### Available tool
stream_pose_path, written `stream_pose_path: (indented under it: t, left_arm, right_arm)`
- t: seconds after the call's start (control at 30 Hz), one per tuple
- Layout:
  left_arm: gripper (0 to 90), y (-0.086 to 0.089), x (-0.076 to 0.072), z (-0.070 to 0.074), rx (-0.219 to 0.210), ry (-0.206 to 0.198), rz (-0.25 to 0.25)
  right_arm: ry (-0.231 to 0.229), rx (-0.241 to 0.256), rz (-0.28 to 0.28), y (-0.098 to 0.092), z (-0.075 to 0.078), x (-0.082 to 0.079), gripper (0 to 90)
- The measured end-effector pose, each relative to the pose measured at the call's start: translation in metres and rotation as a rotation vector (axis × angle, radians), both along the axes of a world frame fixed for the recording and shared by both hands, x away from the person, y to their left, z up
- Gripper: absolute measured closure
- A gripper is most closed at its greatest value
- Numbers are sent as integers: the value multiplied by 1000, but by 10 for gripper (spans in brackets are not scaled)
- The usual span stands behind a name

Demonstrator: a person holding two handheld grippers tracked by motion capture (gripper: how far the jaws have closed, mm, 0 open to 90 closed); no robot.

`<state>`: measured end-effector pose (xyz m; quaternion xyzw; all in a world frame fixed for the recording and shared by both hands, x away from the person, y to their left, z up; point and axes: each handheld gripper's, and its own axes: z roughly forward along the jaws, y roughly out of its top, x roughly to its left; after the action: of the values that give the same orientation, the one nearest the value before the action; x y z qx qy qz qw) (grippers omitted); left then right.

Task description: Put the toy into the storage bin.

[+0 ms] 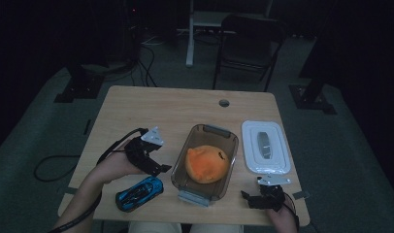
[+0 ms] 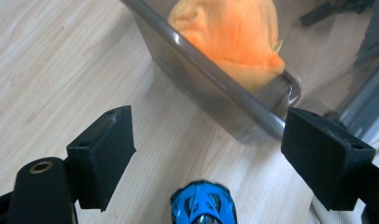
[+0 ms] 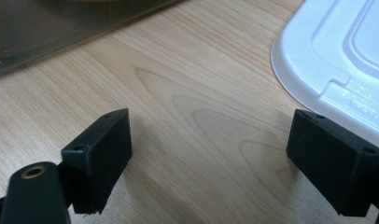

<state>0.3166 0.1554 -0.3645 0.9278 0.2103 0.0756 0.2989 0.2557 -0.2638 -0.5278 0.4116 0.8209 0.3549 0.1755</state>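
An orange plush toy [image 1: 206,164] [image 2: 229,37] lies inside a clear grey plastic container [image 1: 182,158] [image 2: 211,91] at the table's middle front. A blue toy car [image 1: 139,192] [image 2: 204,205] rests on the wood to the container's left, near the front edge. My left gripper [image 1: 158,170] [image 2: 208,158] is open just above the car, its jaws wide apart with nothing between them. The container's white lid [image 1: 265,147] [image 3: 337,60] lies flat to the right. My right gripper [image 1: 251,196] [image 3: 211,163] is open over bare wood, in front of the lid.
The wooden table [image 1: 151,109] has a cable hole [image 1: 224,103] near its far edge. A folding chair [image 1: 248,43] and stand bases stand on the dark floor beyond. Cables trail off the table's left side.
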Motion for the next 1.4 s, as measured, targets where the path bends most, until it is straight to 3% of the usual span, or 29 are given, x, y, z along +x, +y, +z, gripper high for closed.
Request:
stream_pose_path:
  t: [0.63, 1.23, 1.4]
  left_arm:
    - [181, 32, -19, -33, 35, 38, 57]
    - [181, 56, -42, -77, 51, 87, 103]
    - [177, 58, -46, -88, 85, 106, 129]
  right_arm:
    - [1, 0, -1, 0, 0, 0, 135]
    - [1, -1, 0, 0, 0, 0, 135]
    - [0, 0, 0, 0, 0, 0, 135]
